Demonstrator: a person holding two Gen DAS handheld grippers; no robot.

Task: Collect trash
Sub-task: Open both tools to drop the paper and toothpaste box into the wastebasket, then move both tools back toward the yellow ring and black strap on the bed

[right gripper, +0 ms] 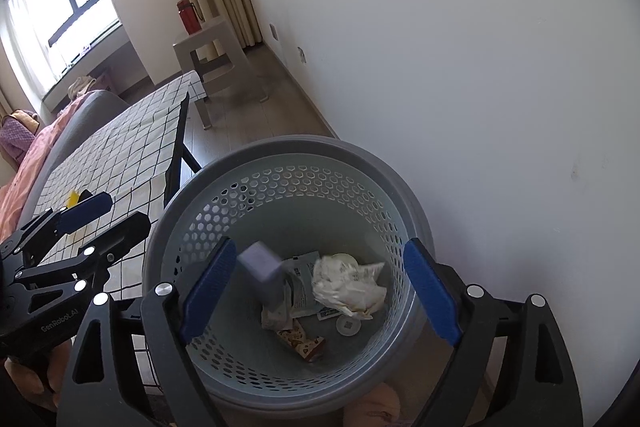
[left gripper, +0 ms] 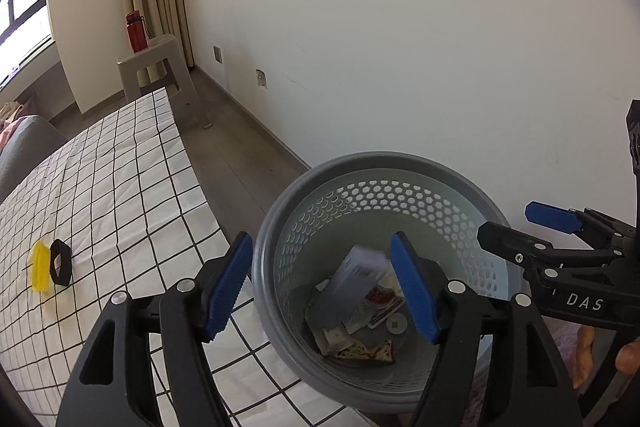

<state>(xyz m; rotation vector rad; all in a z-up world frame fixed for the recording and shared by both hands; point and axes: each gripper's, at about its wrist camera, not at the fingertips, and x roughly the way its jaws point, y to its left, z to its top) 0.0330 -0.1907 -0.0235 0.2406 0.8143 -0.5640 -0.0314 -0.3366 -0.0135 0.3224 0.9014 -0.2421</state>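
Both the left gripper (left gripper: 322, 287) and right gripper (right gripper: 320, 297) hung over the bin (right gripper: 356, 155), jaws wide and empty, a grey box (right gripper: 262, 265) and crumpled paper (right gripper: 348, 283) dropping in. Drop-off step, I'd guess. Next probably the yellow piece (left gripper: 40, 267) on the bench (left gripper: 120, 179).

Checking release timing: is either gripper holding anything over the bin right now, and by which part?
Nothing is held. The left gripper and right gripper both stand open above the bin; a small box is blurred, loose inside it.
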